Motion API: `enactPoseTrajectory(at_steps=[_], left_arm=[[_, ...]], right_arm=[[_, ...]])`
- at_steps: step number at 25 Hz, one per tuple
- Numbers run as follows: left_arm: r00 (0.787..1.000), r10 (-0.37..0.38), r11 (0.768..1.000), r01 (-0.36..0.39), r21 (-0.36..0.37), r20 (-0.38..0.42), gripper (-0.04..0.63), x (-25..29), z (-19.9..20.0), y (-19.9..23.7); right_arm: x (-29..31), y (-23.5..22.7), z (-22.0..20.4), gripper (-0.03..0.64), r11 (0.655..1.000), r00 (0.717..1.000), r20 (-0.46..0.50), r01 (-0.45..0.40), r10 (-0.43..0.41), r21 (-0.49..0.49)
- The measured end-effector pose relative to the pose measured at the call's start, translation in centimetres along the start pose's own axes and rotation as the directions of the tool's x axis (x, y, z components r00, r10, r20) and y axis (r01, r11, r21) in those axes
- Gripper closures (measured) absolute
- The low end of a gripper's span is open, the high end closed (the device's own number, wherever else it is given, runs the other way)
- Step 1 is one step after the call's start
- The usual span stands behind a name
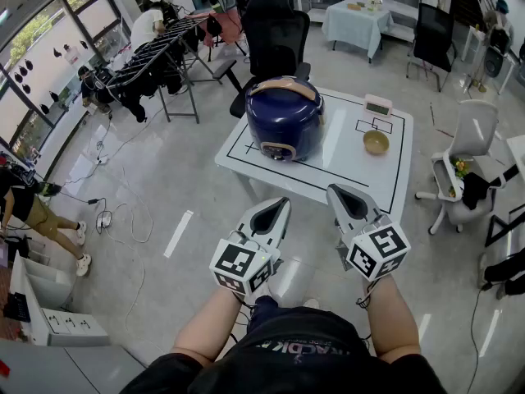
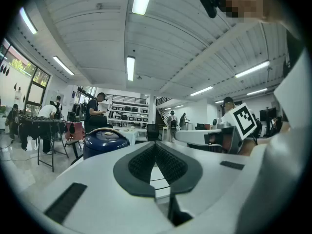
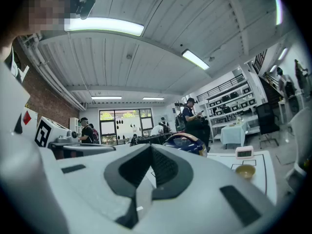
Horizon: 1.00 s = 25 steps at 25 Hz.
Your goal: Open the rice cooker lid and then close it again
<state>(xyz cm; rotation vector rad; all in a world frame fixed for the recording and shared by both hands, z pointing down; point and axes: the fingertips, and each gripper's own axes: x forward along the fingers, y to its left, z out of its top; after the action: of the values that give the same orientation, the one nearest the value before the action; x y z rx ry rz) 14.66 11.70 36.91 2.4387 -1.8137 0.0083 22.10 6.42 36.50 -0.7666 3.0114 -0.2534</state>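
I hold both grippers side by side in front of me, level, short of the near edge of the white table (image 1: 349, 175). The left gripper (image 1: 282, 203) has its jaws pressed together with nothing between them, and the right gripper (image 1: 335, 192) is the same: jaws together, empty. Neither touches the table or anything on it.

The rice cooker (image 1: 285, 118) is dark blue and stands on the left part of the table, inside the black lines marked on the top. Its lid (image 1: 284, 95) is down, and a tan handle (image 1: 289, 83) lies across it. From my left gripper view the cooker is ahead and to the left of the jaws; from my right gripper view it shows just past the jaw tips.

To the right of the cooker, well apart from it, sits a small tan bowl (image 1: 376, 142), and beyond the bowl a small white timer (image 1: 378, 105). A black office chair (image 1: 275, 25) stands behind the table.
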Motion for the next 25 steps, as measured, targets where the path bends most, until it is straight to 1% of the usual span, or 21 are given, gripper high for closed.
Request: enactPoseTrajectory(at_steps=[7, 13, 19, 25], left_arm=[[1.000, 0.000, 1.000, 0.000, -0.005, -0.001, 0.592, -0.3, -0.1, -0.1], [1.000, 0.006, 1.000, -0.006, 0.000, -0.007, 0.592, -0.7, -0.4, 0.7], [1.000, 0.024, 1.000, -0.024, -0.013, -0.001, 0.592, -1.2, -0.2, 3.1], [0.999, 0.033, 0.999, -0.033, -0.032, -0.002, 0.592, -1.4, 0.0, 6.8]], right_arm=[[0.0, 0.4, -0.3, 0.617, 1.000, 1.000, -0.008, -0.005, 0.005, 0.001], [0.6, 1.2, -0.4, 0.615, 0.999, 0.999, 0.009, -0.033, 0.033, 0.029], [2.5, 1.7, -0.6, 0.615, 0.999, 0.999, 0.012, -0.032, 0.032, 0.033], [5.8, 2.1, -0.6, 0.606, 0.998, 0.999, 0.004, -0.032, 0.032, 0.047]])
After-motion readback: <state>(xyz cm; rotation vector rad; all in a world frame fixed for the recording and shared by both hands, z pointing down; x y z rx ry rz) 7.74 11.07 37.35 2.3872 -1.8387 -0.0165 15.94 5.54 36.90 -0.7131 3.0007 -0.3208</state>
